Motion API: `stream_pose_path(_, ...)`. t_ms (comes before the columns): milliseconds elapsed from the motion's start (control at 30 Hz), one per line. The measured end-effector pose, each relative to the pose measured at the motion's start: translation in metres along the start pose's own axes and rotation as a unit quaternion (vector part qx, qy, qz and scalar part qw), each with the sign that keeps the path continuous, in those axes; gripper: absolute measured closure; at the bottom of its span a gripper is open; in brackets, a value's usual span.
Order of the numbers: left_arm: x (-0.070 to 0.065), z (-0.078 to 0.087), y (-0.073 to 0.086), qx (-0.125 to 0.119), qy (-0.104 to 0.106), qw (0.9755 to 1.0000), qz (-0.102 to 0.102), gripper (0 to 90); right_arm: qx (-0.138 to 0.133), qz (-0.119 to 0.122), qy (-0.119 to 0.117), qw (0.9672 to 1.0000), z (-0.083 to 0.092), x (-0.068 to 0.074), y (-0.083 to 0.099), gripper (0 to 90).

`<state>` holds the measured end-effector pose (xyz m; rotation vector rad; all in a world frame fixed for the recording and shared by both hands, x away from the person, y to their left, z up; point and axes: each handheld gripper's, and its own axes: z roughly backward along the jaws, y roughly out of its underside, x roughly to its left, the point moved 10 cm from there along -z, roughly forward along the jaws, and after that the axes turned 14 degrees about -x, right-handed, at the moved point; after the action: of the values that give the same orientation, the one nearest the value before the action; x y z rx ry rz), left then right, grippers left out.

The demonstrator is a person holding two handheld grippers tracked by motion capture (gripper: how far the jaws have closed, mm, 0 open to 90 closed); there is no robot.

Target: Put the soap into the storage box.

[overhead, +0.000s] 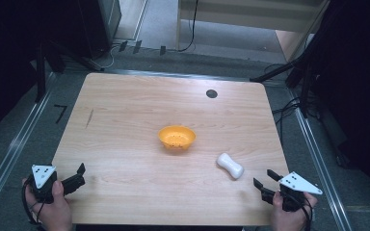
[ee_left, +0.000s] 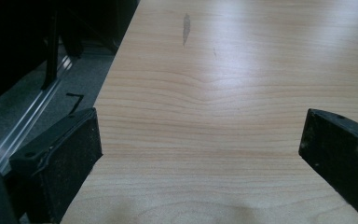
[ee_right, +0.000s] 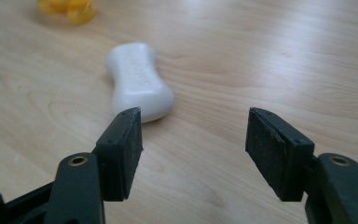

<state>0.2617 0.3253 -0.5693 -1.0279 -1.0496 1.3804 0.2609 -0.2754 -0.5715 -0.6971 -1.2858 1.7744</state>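
Right tongs [ee_right: 193, 128] gape empty, just short of soap [ee_right: 140, 79].

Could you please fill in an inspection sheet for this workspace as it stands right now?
Surface: wooden table, bare, with a dark streak and a round dark spot.
Job's things: white soap bar lying flat near the right gripper; orange bowl at the centre, apart from it.
Clutter: nothing seen.
Grippers: left gripper open over the near left edge; right gripper open, empty, pointing toward the soap bar.
Cables: black cable on the floor beyond the table.
Surroundings: grey floor, dark stands on both sides.
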Motion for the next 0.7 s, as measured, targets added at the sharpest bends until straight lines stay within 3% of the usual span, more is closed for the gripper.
stream_pose_path(133, 0.000, -0.001, 0.001, 0.006, -0.002, 1.0000, -0.002, 0.0, 0.061, 0.023, -0.031, 0.9974, -0.009, 0.007, 0.005, 36.6)
stream_pose_path(200, -0.001, -0.001, 0.001, 0.007, -0.001, 1.0000, -0.005, 0.0, 0.072, 0.025, -0.036, 0.9965, -0.011, 0.008, 0.006, 36.1)
stream_pose_path(300, -0.003, -0.002, 0.002, 0.008, 0.005, 0.9999, -0.011, 0.0, 0.103, 0.027, -0.059, 0.9926, -0.017, 0.010, 0.005, 36.1)
stream_pose_path(467, -0.007, -0.002, 0.002, 0.010, 0.012, 0.9996, -0.025, 0.0, 0.155, 0.053, -0.083, 0.9830, -0.025, 0.015, 0.002, 35.6)
stream_pose_path(633, -0.009, -0.002, 0.002, 0.009, 0.014, 0.9994, -0.031, 0.0, 0.197, 0.073, -0.091, 0.9735, -0.034, 0.017, -0.002, 34.3)
stream_pose_path(700, -0.009, -0.002, 0.002, 0.009, 0.014, 0.9994, -0.031, 0.0, 0.204, 0.073, -0.088, 0.9723, -0.035, 0.016, -0.003, 34.3)
